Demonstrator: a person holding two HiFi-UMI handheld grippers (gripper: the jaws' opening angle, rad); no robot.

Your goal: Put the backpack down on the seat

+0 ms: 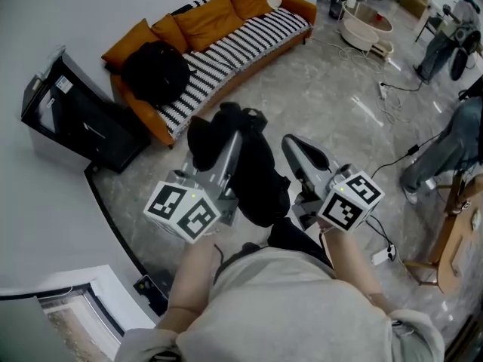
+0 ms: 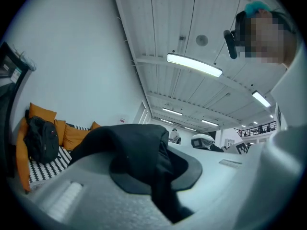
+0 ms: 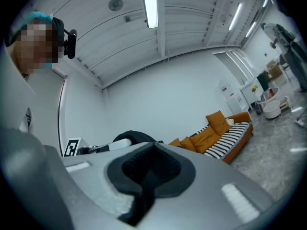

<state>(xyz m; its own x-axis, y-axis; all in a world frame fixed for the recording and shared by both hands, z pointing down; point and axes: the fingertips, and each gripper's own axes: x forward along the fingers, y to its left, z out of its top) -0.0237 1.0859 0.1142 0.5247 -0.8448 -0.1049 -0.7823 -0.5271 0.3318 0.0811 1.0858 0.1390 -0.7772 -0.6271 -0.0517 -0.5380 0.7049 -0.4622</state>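
Note:
A black backpack (image 1: 253,176) hangs in the air between my two grippers, over the grey floor in front of the sofa. My left gripper (image 1: 230,145) is shut on its top; black fabric (image 2: 136,152) drapes over the closed jaws in the left gripper view. My right gripper (image 1: 294,148) stands close beside it on the right, shut with a black strap (image 3: 146,169) pinched between its jaws. The orange sofa with a black-and-white striped seat (image 1: 249,40) lies ahead, and a second black backpack (image 1: 155,72) rests on its left end.
A black cabinet (image 1: 75,115) stands left of the sofa by the wall. Orange cushions (image 1: 207,17) line the sofa back. A person in grey trousers (image 1: 445,149) stands at right, with cables (image 1: 392,89) on the floor and a round tub (image 1: 366,21) beyond.

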